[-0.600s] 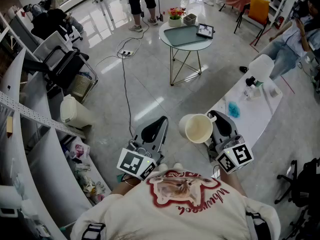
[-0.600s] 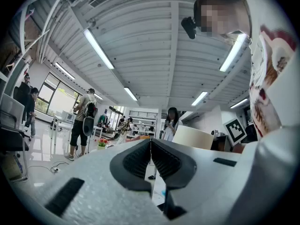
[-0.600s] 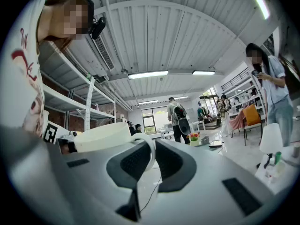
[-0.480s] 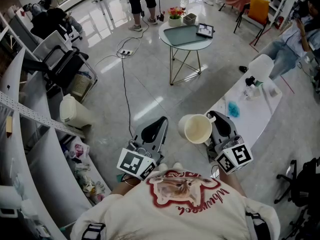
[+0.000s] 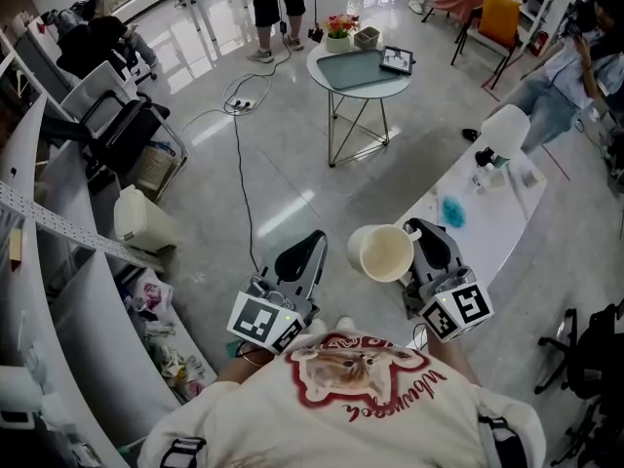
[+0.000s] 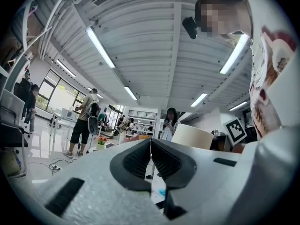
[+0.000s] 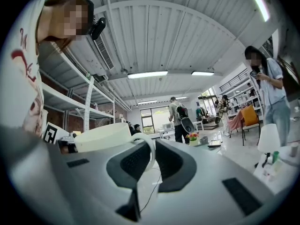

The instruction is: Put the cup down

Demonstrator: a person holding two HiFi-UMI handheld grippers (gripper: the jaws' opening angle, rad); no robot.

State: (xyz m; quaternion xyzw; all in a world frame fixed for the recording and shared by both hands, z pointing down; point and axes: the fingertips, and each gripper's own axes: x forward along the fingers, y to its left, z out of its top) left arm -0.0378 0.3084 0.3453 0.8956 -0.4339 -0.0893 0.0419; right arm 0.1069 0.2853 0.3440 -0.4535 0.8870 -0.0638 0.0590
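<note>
Pinching the cup (image 5: 382,252) by its handle with right gripper (image 7: 151,156); left gripper (image 6: 151,159) pressed together, empty. Round table (image 5: 320,66) far, white counter (image 5: 487,230) right.

A big open office or work room is shown. A shiny grey floor (image 5: 292,169), a small round table (image 5: 402,84) with flowers (image 5: 341,24), a long white table (image 5: 492,234) and black chairs (image 5: 127,130) are seen. Metal shelves (image 7: 61,104) are set along one wall. Long lights (image 6: 101,47) are fixed to the ribbed ceiling (image 6: 150,41), and large windows (image 6: 58,95) are seen far off.
</note>
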